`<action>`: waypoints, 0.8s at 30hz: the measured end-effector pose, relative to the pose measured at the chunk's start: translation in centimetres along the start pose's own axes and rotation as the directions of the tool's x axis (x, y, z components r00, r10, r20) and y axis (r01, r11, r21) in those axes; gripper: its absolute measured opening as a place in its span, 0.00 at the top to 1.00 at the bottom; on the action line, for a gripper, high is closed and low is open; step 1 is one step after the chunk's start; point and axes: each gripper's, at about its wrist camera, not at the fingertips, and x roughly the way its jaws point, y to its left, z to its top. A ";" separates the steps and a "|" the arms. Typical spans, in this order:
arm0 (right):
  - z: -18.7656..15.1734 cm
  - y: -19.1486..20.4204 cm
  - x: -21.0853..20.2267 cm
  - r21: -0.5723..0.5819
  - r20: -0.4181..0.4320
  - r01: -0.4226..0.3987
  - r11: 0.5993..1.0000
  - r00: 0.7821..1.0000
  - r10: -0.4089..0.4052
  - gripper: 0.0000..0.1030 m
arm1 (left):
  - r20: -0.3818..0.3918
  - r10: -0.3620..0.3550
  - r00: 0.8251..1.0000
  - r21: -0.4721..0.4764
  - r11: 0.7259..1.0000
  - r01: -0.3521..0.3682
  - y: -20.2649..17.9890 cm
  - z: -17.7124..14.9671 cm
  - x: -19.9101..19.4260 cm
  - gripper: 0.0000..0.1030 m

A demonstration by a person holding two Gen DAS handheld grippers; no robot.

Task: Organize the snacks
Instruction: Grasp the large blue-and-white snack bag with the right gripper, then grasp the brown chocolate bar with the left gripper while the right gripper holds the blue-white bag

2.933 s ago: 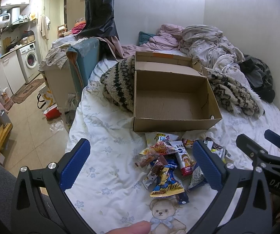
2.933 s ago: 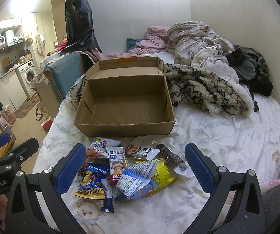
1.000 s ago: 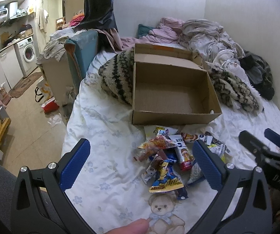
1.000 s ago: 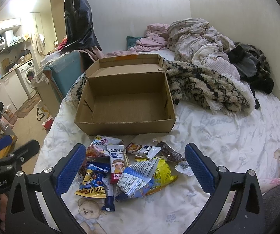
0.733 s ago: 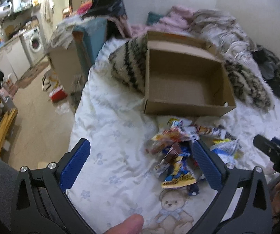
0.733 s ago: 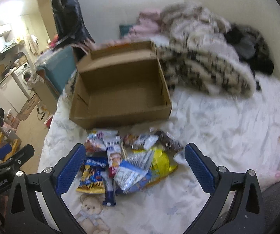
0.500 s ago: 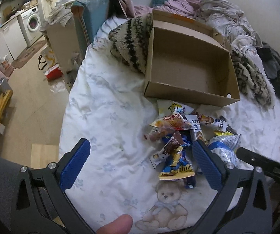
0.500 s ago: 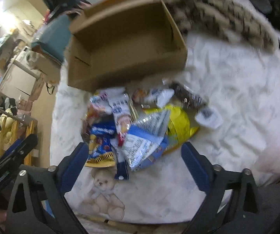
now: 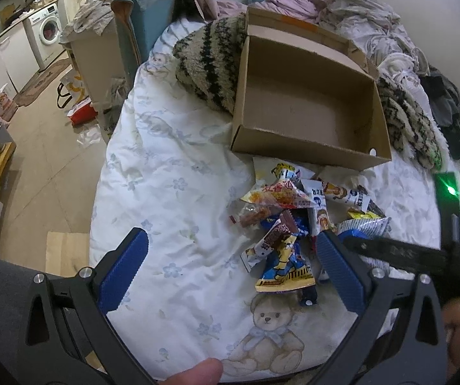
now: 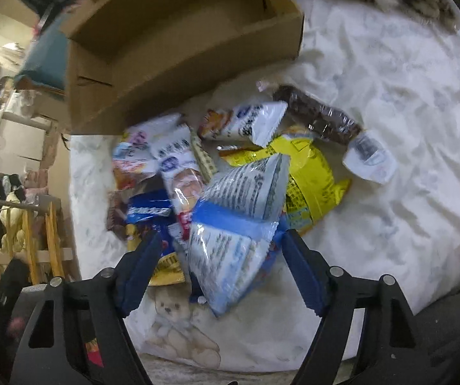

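A pile of snack packets lies on the white bedsheet in front of an empty open cardboard box. In the right wrist view the pile fills the middle, with the box behind it. My right gripper is open, its blue fingers either side of a white and blue packet at the near edge of the pile. My left gripper is open and empty above the sheet, left of the pile; its right finger is beside a yellow and blue packet.
A striped fuzzy blanket lies left of and behind the box, with heaped clothes beyond. The bed edge drops to the floor on the left. The right tool's black arm crosses the left wrist view.
Both grippers have tilted down and moved in toward the pile. The right gripper has dropped close over the white and blue packet, and its jaws have narrowed slightly.
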 end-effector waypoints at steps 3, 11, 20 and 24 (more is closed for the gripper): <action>0.4 0.2 1.2 0.011 -0.035 0.038 0.999 0.999 -0.037 0.26 | -0.021 -0.005 1.000 0.008 1.000 0.005 -0.1 -0.1 0.4 0.00; -0.5 0.6 1.6 -0.029 -0.070 0.052 0.998 0.996 -0.054 0.48 | -0.072 -0.013 0.997 0.019 1.000 0.014 -0.3 -0.5 1.6 0.00; -1.2 0.3 -3.4 -0.099 -0.010 -0.099 0.990 0.995 0.098 0.50 | -0.153 -0.010 0.988 0.025 1.000 0.014 -0.4 -1.3 3.7 0.00; -0.7 -2.3 -5.8 -0.077 0.085 -0.133 0.988 0.987 0.139 0.50 | -0.196 -0.046 0.979 0.029 0.998 0.052 -1.0 -1.8 4.7 0.02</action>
